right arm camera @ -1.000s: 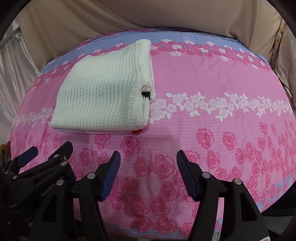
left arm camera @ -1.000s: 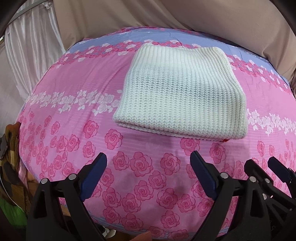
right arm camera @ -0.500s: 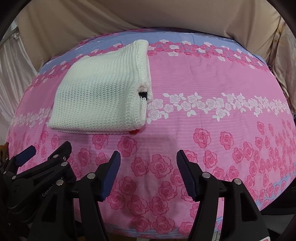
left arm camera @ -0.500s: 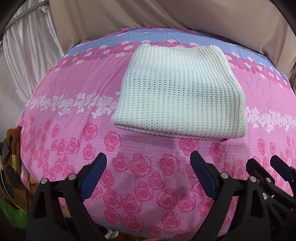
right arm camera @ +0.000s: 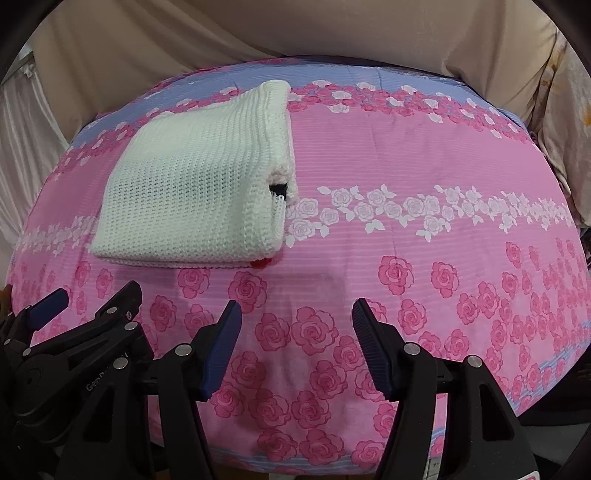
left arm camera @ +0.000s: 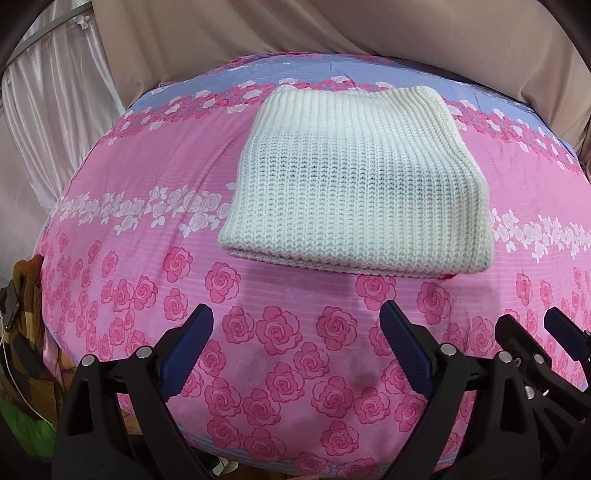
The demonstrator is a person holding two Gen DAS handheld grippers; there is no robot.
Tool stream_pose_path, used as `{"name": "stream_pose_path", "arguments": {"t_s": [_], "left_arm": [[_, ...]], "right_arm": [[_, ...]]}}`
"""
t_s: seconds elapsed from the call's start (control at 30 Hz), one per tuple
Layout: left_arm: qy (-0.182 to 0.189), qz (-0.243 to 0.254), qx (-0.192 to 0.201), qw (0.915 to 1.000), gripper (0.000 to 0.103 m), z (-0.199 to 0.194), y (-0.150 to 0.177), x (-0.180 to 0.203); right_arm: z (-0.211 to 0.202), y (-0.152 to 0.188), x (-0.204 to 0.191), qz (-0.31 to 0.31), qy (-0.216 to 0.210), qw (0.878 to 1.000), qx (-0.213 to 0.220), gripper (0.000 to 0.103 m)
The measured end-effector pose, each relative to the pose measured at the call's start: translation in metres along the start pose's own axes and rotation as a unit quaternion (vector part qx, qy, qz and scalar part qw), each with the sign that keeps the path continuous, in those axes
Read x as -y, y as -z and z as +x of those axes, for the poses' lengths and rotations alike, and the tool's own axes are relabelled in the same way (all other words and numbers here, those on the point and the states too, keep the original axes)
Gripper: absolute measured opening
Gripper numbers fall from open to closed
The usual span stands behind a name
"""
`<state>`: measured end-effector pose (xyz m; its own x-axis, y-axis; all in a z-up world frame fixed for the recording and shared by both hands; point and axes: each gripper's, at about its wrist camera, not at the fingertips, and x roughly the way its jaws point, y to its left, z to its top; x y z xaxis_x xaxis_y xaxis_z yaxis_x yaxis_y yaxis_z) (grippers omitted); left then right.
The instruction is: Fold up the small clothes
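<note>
left wrist view: one folded white knit garment [left arm camera: 354, 192] lies flat on the bed cover [left arm camera: 147, 155], a chunky ribbed knit with rounded, thick folded edges, squarish in outline. it sits toward the far middle of the cover. a tiny red bit shows under its near right corner. the cover is a smooth printed cloth: pink ground, dark pink roses near the front, one band of white roses across the middle, a lilac-blue strip at the far edge. the left gripper [left arm camera: 295, 343] hangs above the near part of the cover, its two black plastic arms tipped with ribbed dark blue pads, standing wide apart with nothing between them, well short of the garment. at the right edge the right gripper [left arm camera: 535, 332] pokes in. beige draped cloth [left arm camera: 332, 29] fills the background.

right wrist view: the same single garment [right arm camera: 192, 188] lies at the far left of the cover [right arm camera: 443, 166], layered edges facing right, a small dark gap showing between layers. the right gripper [right arm camera: 297, 343] has two blue ribbed pads spread wide, empty, above the rose print. the left gripper [right arm camera: 88, 299] shows at lower left.
</note>
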<state>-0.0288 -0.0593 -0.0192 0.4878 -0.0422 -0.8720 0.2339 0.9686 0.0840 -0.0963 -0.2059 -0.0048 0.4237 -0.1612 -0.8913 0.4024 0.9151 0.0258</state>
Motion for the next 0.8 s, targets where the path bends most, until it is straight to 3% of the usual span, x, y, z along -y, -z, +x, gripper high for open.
{"name": "stream_pose_path", "arguments": {"t_s": [0.8], "left_arm": [[-0.014, -0.002, 0.014, 0.9998, 0.088, -0.004, 0.002, -0.002]], "right_arm": [[-0.004, 0.001, -0.012, -0.013, 0.009, 1.0, 0.009, 0.058]]}}
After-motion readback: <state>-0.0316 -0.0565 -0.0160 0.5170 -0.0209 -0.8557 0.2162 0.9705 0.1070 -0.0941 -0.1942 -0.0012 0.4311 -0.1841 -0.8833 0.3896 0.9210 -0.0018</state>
